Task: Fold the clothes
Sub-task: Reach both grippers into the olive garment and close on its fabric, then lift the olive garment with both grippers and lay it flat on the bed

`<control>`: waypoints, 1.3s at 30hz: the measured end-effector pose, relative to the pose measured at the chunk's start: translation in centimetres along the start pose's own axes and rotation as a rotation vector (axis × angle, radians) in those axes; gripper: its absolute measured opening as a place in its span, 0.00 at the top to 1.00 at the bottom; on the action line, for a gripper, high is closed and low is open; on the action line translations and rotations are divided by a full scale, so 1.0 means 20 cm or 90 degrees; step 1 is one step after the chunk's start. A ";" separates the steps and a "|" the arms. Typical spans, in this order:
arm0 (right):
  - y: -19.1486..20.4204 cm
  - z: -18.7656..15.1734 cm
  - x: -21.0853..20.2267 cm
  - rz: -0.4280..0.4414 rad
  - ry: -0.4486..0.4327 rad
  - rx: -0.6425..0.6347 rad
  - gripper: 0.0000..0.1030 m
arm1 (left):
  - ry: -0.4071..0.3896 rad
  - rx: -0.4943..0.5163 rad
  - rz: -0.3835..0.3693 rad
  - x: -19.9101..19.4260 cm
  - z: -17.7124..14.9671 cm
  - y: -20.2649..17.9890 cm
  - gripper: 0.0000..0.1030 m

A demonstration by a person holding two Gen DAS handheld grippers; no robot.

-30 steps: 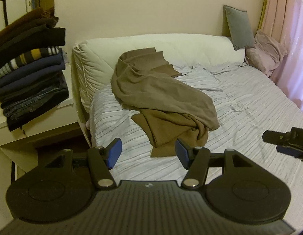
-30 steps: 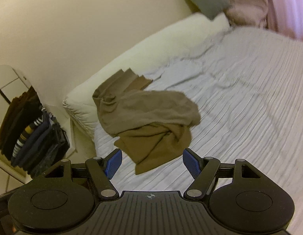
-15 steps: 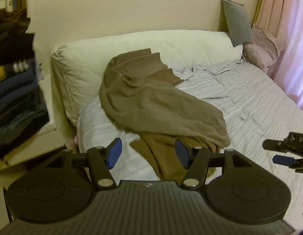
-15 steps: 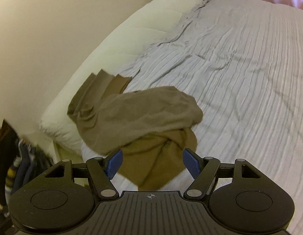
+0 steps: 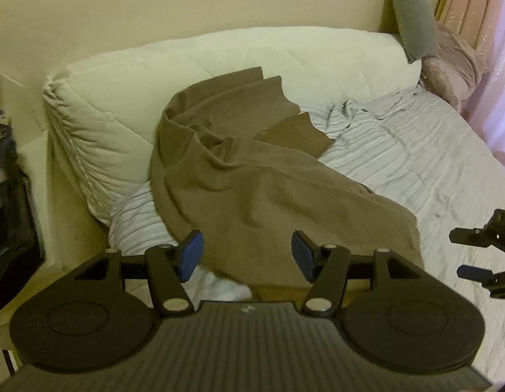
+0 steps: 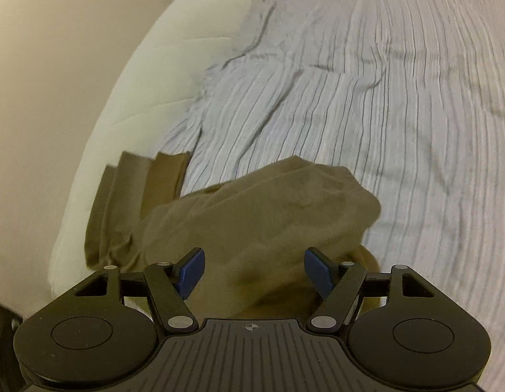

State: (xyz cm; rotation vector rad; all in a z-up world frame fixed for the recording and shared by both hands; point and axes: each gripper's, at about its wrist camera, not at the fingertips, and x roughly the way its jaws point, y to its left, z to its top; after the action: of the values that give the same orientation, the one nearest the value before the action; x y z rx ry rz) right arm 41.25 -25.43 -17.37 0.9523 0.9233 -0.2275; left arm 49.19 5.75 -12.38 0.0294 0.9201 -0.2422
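Striped bedsheet (image 5: 415, 170) carries the brown garment (image 5: 252, 189), crumpled in a heap against the white duvet roll (image 5: 128, 98), one end draped up onto it. I have my left gripper (image 5: 247, 254) and right gripper (image 6: 254, 272) both spread wide, empty, above the garment's near edge — clamping into bunched layers could catch several folds or the sheet beneath.

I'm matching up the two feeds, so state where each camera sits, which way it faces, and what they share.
Left wrist: sits on the left hand-held gripper, facing down over the brown garment toward the white duvet roll; the right hand-held gripper shows at the right edge.
Right wrist: sits on the right hand-held gripper, tilted, close over the garment and striped sheet.
Shared: garment, sheet, duvet roll; both jaws open, nothing held.
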 end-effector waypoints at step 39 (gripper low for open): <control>-0.30 0.14 0.16 0.070 -0.075 0.227 0.98 | -0.009 -0.102 -0.012 0.56 0.44 0.41 0.98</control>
State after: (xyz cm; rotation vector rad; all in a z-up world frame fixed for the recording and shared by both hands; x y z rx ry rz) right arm 41.66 -30.49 -22.63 1.3006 0.7312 -0.3582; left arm 64.36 10.41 -16.58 -0.1288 0.9243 -0.1847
